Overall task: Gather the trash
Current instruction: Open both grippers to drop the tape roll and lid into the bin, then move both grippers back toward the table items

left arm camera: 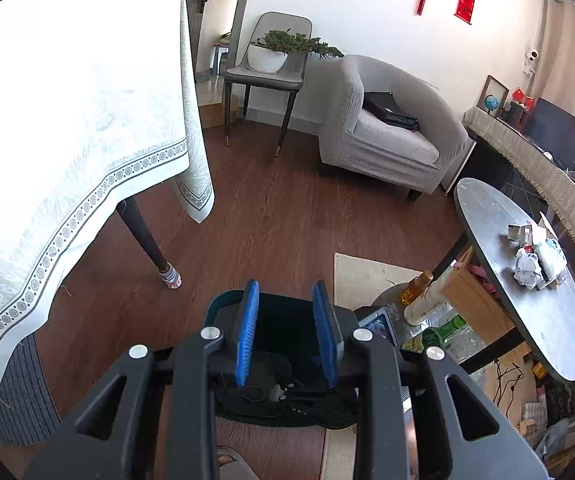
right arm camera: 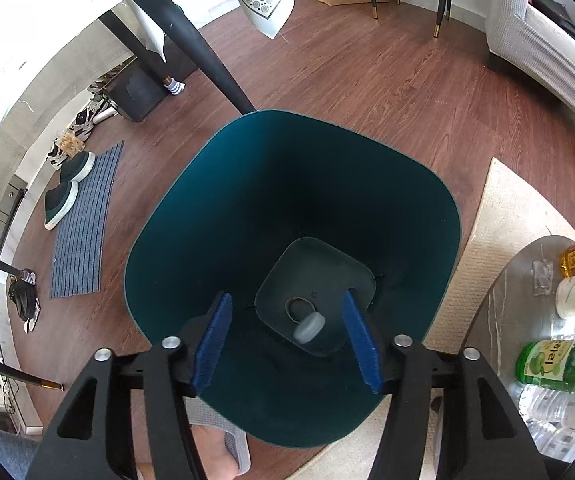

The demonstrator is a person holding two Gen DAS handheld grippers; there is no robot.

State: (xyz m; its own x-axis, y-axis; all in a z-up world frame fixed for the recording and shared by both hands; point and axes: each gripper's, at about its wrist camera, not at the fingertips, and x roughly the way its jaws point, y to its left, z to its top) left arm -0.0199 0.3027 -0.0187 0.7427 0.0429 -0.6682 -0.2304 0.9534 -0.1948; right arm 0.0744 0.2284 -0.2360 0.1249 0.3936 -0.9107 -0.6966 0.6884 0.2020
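- Bin below right hand-held gripper; jaws apart, empty; pale cap falling or lying inside
- Left hand-held gripper closed down, empty
- Judgement: fetch worktop wrappers next; release well within rim

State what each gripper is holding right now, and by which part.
Nothing is held. The left gripper has empty space between its blue pads; the right gripper, open over the teal bin, is empty too.

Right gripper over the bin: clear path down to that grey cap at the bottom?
Probably yes. The right gripper points down into the open bin, the fingers are apart with nothing between them, and the cap lies uncovered beside a ring. Whether it can reach that deep is unclear.
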